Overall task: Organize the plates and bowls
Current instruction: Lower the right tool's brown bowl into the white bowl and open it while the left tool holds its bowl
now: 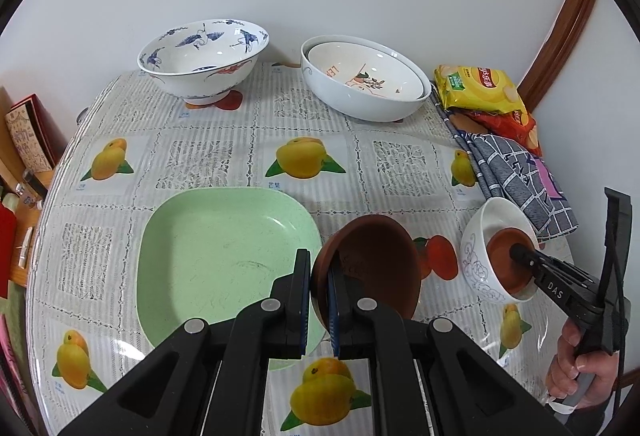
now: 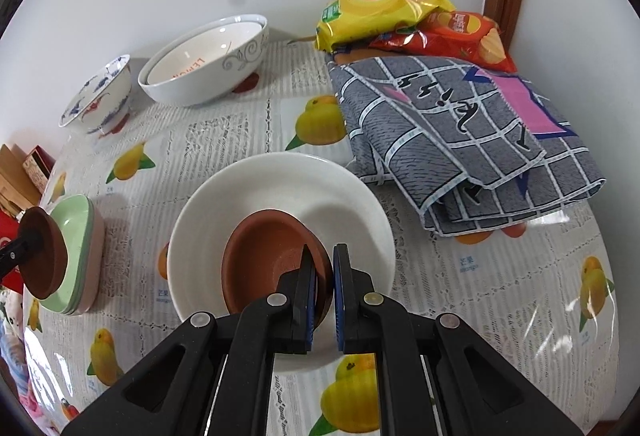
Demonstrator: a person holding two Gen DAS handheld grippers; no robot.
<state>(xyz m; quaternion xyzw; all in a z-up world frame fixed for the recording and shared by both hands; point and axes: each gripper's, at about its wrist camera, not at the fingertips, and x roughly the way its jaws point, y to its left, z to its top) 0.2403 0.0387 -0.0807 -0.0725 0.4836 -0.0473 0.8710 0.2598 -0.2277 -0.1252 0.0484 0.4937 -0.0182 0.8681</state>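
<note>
Left wrist view shows my left gripper (image 1: 319, 300) pinched tight on the rim of a small brown bowl (image 1: 370, 264). I hold it tipped, just beside the green plate (image 1: 208, 252), which sits on the table (image 1: 200, 148).

My right gripper (image 2: 324, 296) is also pinched tight, on the rim of another small brown bowl (image 2: 268, 260). That bowl sits low inside a white bowl (image 2: 280, 180), but I cannot tell if it rests on the bottom yet.

Some sorting looks done. At the back, two big white bowls (image 1: 366, 84) are one inside the other. The right wrist view shows the green plate on top of a pale plate, so they make a little stack.

Some is left, I think. The blue bird bowl (image 1: 204, 60) stands alone near the wall. Both brown bowls are in my grippers, not put down. I guess the two should end up together, maybe both inside the white bowl. The chip bags (image 2: 384, 8) and the grey cloth (image 2: 452, 140) just lie at the side.
</note>
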